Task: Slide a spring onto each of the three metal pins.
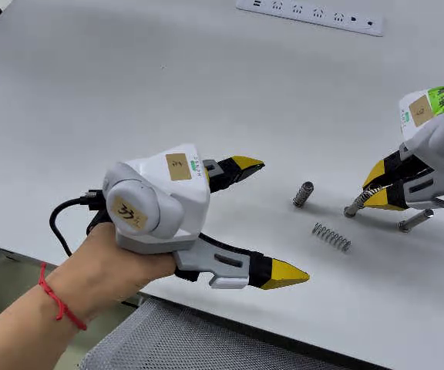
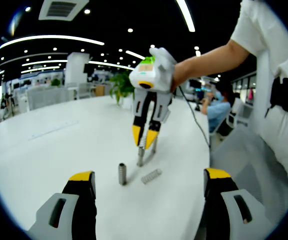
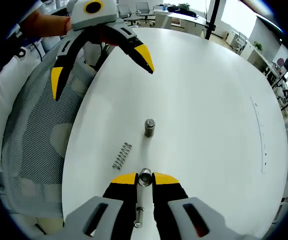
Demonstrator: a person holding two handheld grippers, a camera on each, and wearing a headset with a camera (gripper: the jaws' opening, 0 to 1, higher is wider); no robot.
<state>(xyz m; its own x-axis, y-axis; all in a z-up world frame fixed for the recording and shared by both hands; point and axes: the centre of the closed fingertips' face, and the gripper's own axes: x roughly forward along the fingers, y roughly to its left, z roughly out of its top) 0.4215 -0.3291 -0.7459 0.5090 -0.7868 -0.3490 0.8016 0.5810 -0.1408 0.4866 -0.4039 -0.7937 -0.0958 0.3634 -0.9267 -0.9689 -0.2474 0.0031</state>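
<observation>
My right gripper (image 1: 380, 189) is shut on a metal pin (image 1: 358, 203) with a spring around it, tilted so its lower end rests on the white table (image 1: 129, 85). That pin shows end-on (image 3: 144, 177) between the right gripper's (image 3: 145, 179) yellow tips. A short pin wearing a spring (image 1: 303, 193) (image 3: 149, 127) (image 2: 122, 173) stands to its left. A loose spring (image 1: 331, 237) (image 3: 122, 155) (image 2: 151, 176) lies nearer the table's front edge. A bare pin (image 1: 415, 220) lies beside the right gripper. My left gripper (image 1: 276, 220) (image 3: 101, 70) hovers open and holds nothing.
A white power strip (image 1: 311, 14) lies at the far edge of the table. The table's front edge runs just below the left gripper, with a mesh chair back (image 1: 153, 339) beneath it. A black cable (image 1: 60, 220) trails from the left gripper.
</observation>
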